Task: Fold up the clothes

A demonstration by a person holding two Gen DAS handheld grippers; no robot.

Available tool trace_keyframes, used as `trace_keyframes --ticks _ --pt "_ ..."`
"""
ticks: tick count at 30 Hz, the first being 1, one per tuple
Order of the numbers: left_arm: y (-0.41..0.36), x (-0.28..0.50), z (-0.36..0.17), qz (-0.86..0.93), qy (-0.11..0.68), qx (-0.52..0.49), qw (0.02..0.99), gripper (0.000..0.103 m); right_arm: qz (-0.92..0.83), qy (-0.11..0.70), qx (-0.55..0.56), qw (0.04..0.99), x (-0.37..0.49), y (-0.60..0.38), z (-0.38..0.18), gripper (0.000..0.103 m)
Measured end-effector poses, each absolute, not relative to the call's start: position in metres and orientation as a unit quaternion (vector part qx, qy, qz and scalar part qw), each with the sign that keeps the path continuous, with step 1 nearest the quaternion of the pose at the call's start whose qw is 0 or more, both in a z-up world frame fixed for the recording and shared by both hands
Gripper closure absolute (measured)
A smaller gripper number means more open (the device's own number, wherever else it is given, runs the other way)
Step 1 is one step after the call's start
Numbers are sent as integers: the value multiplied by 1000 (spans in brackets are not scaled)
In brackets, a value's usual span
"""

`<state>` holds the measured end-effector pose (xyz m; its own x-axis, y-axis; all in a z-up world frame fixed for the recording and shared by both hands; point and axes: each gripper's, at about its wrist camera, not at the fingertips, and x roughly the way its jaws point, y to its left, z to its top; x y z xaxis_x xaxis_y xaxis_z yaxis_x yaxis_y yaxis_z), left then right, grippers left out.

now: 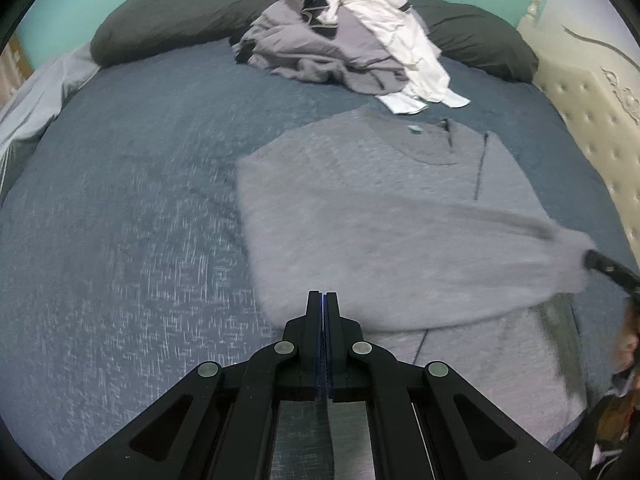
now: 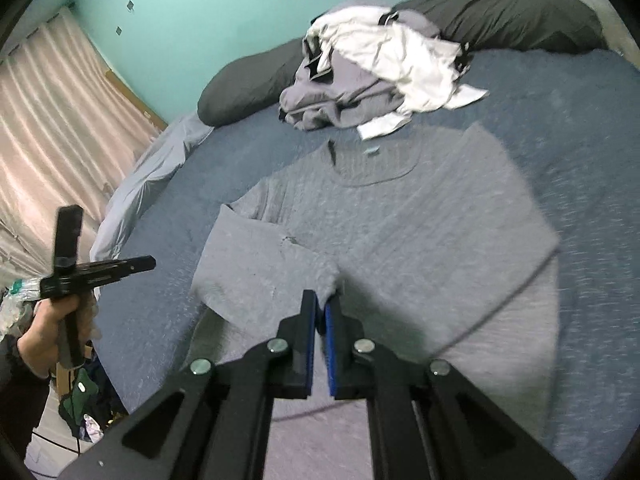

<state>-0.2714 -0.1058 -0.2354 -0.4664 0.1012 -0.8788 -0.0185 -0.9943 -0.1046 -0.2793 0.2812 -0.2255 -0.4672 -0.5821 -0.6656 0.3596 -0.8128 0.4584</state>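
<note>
Spread beneath both grippers: a wide bed under a speckled blue-grey blanket, left bare in front to serve as the folding surface. Heaped far ahead of the jaws, against a long dark pillow: a rumpled pile of lilac and white clothes, apparently awaiting their turn. Laid flat just ahead of the pile, neckline away: a heather-grey knit T-shirt, soft and faintly fuzzy, small label visible inside the collar. Pinched between the blue pads of the right gripper: the edge of one short sleeve, lifted and drawn up off the blanket, likely to be carried across the body for a first fold. Clamped fully together and holding nothing: the left gripper, poised above the shirt's near hem, probably ready to pin or smooth the cloth.
</note>
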Motion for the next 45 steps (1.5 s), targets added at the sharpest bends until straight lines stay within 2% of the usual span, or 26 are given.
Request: trace_keyframes --ticks 17,29,45 --pt "-55 -295 -316 821 -6 -568 54 99 -896 -145 367 205 -268 405 -160 99" --pt "-43 -322 -331 825 19 -563 43 98 -901 -157 366 169 -274 444 -174 99" --pt "-14 -335 -318 842 37 -534 69 98 -914 -170 347 126 -279 489 -166 99"
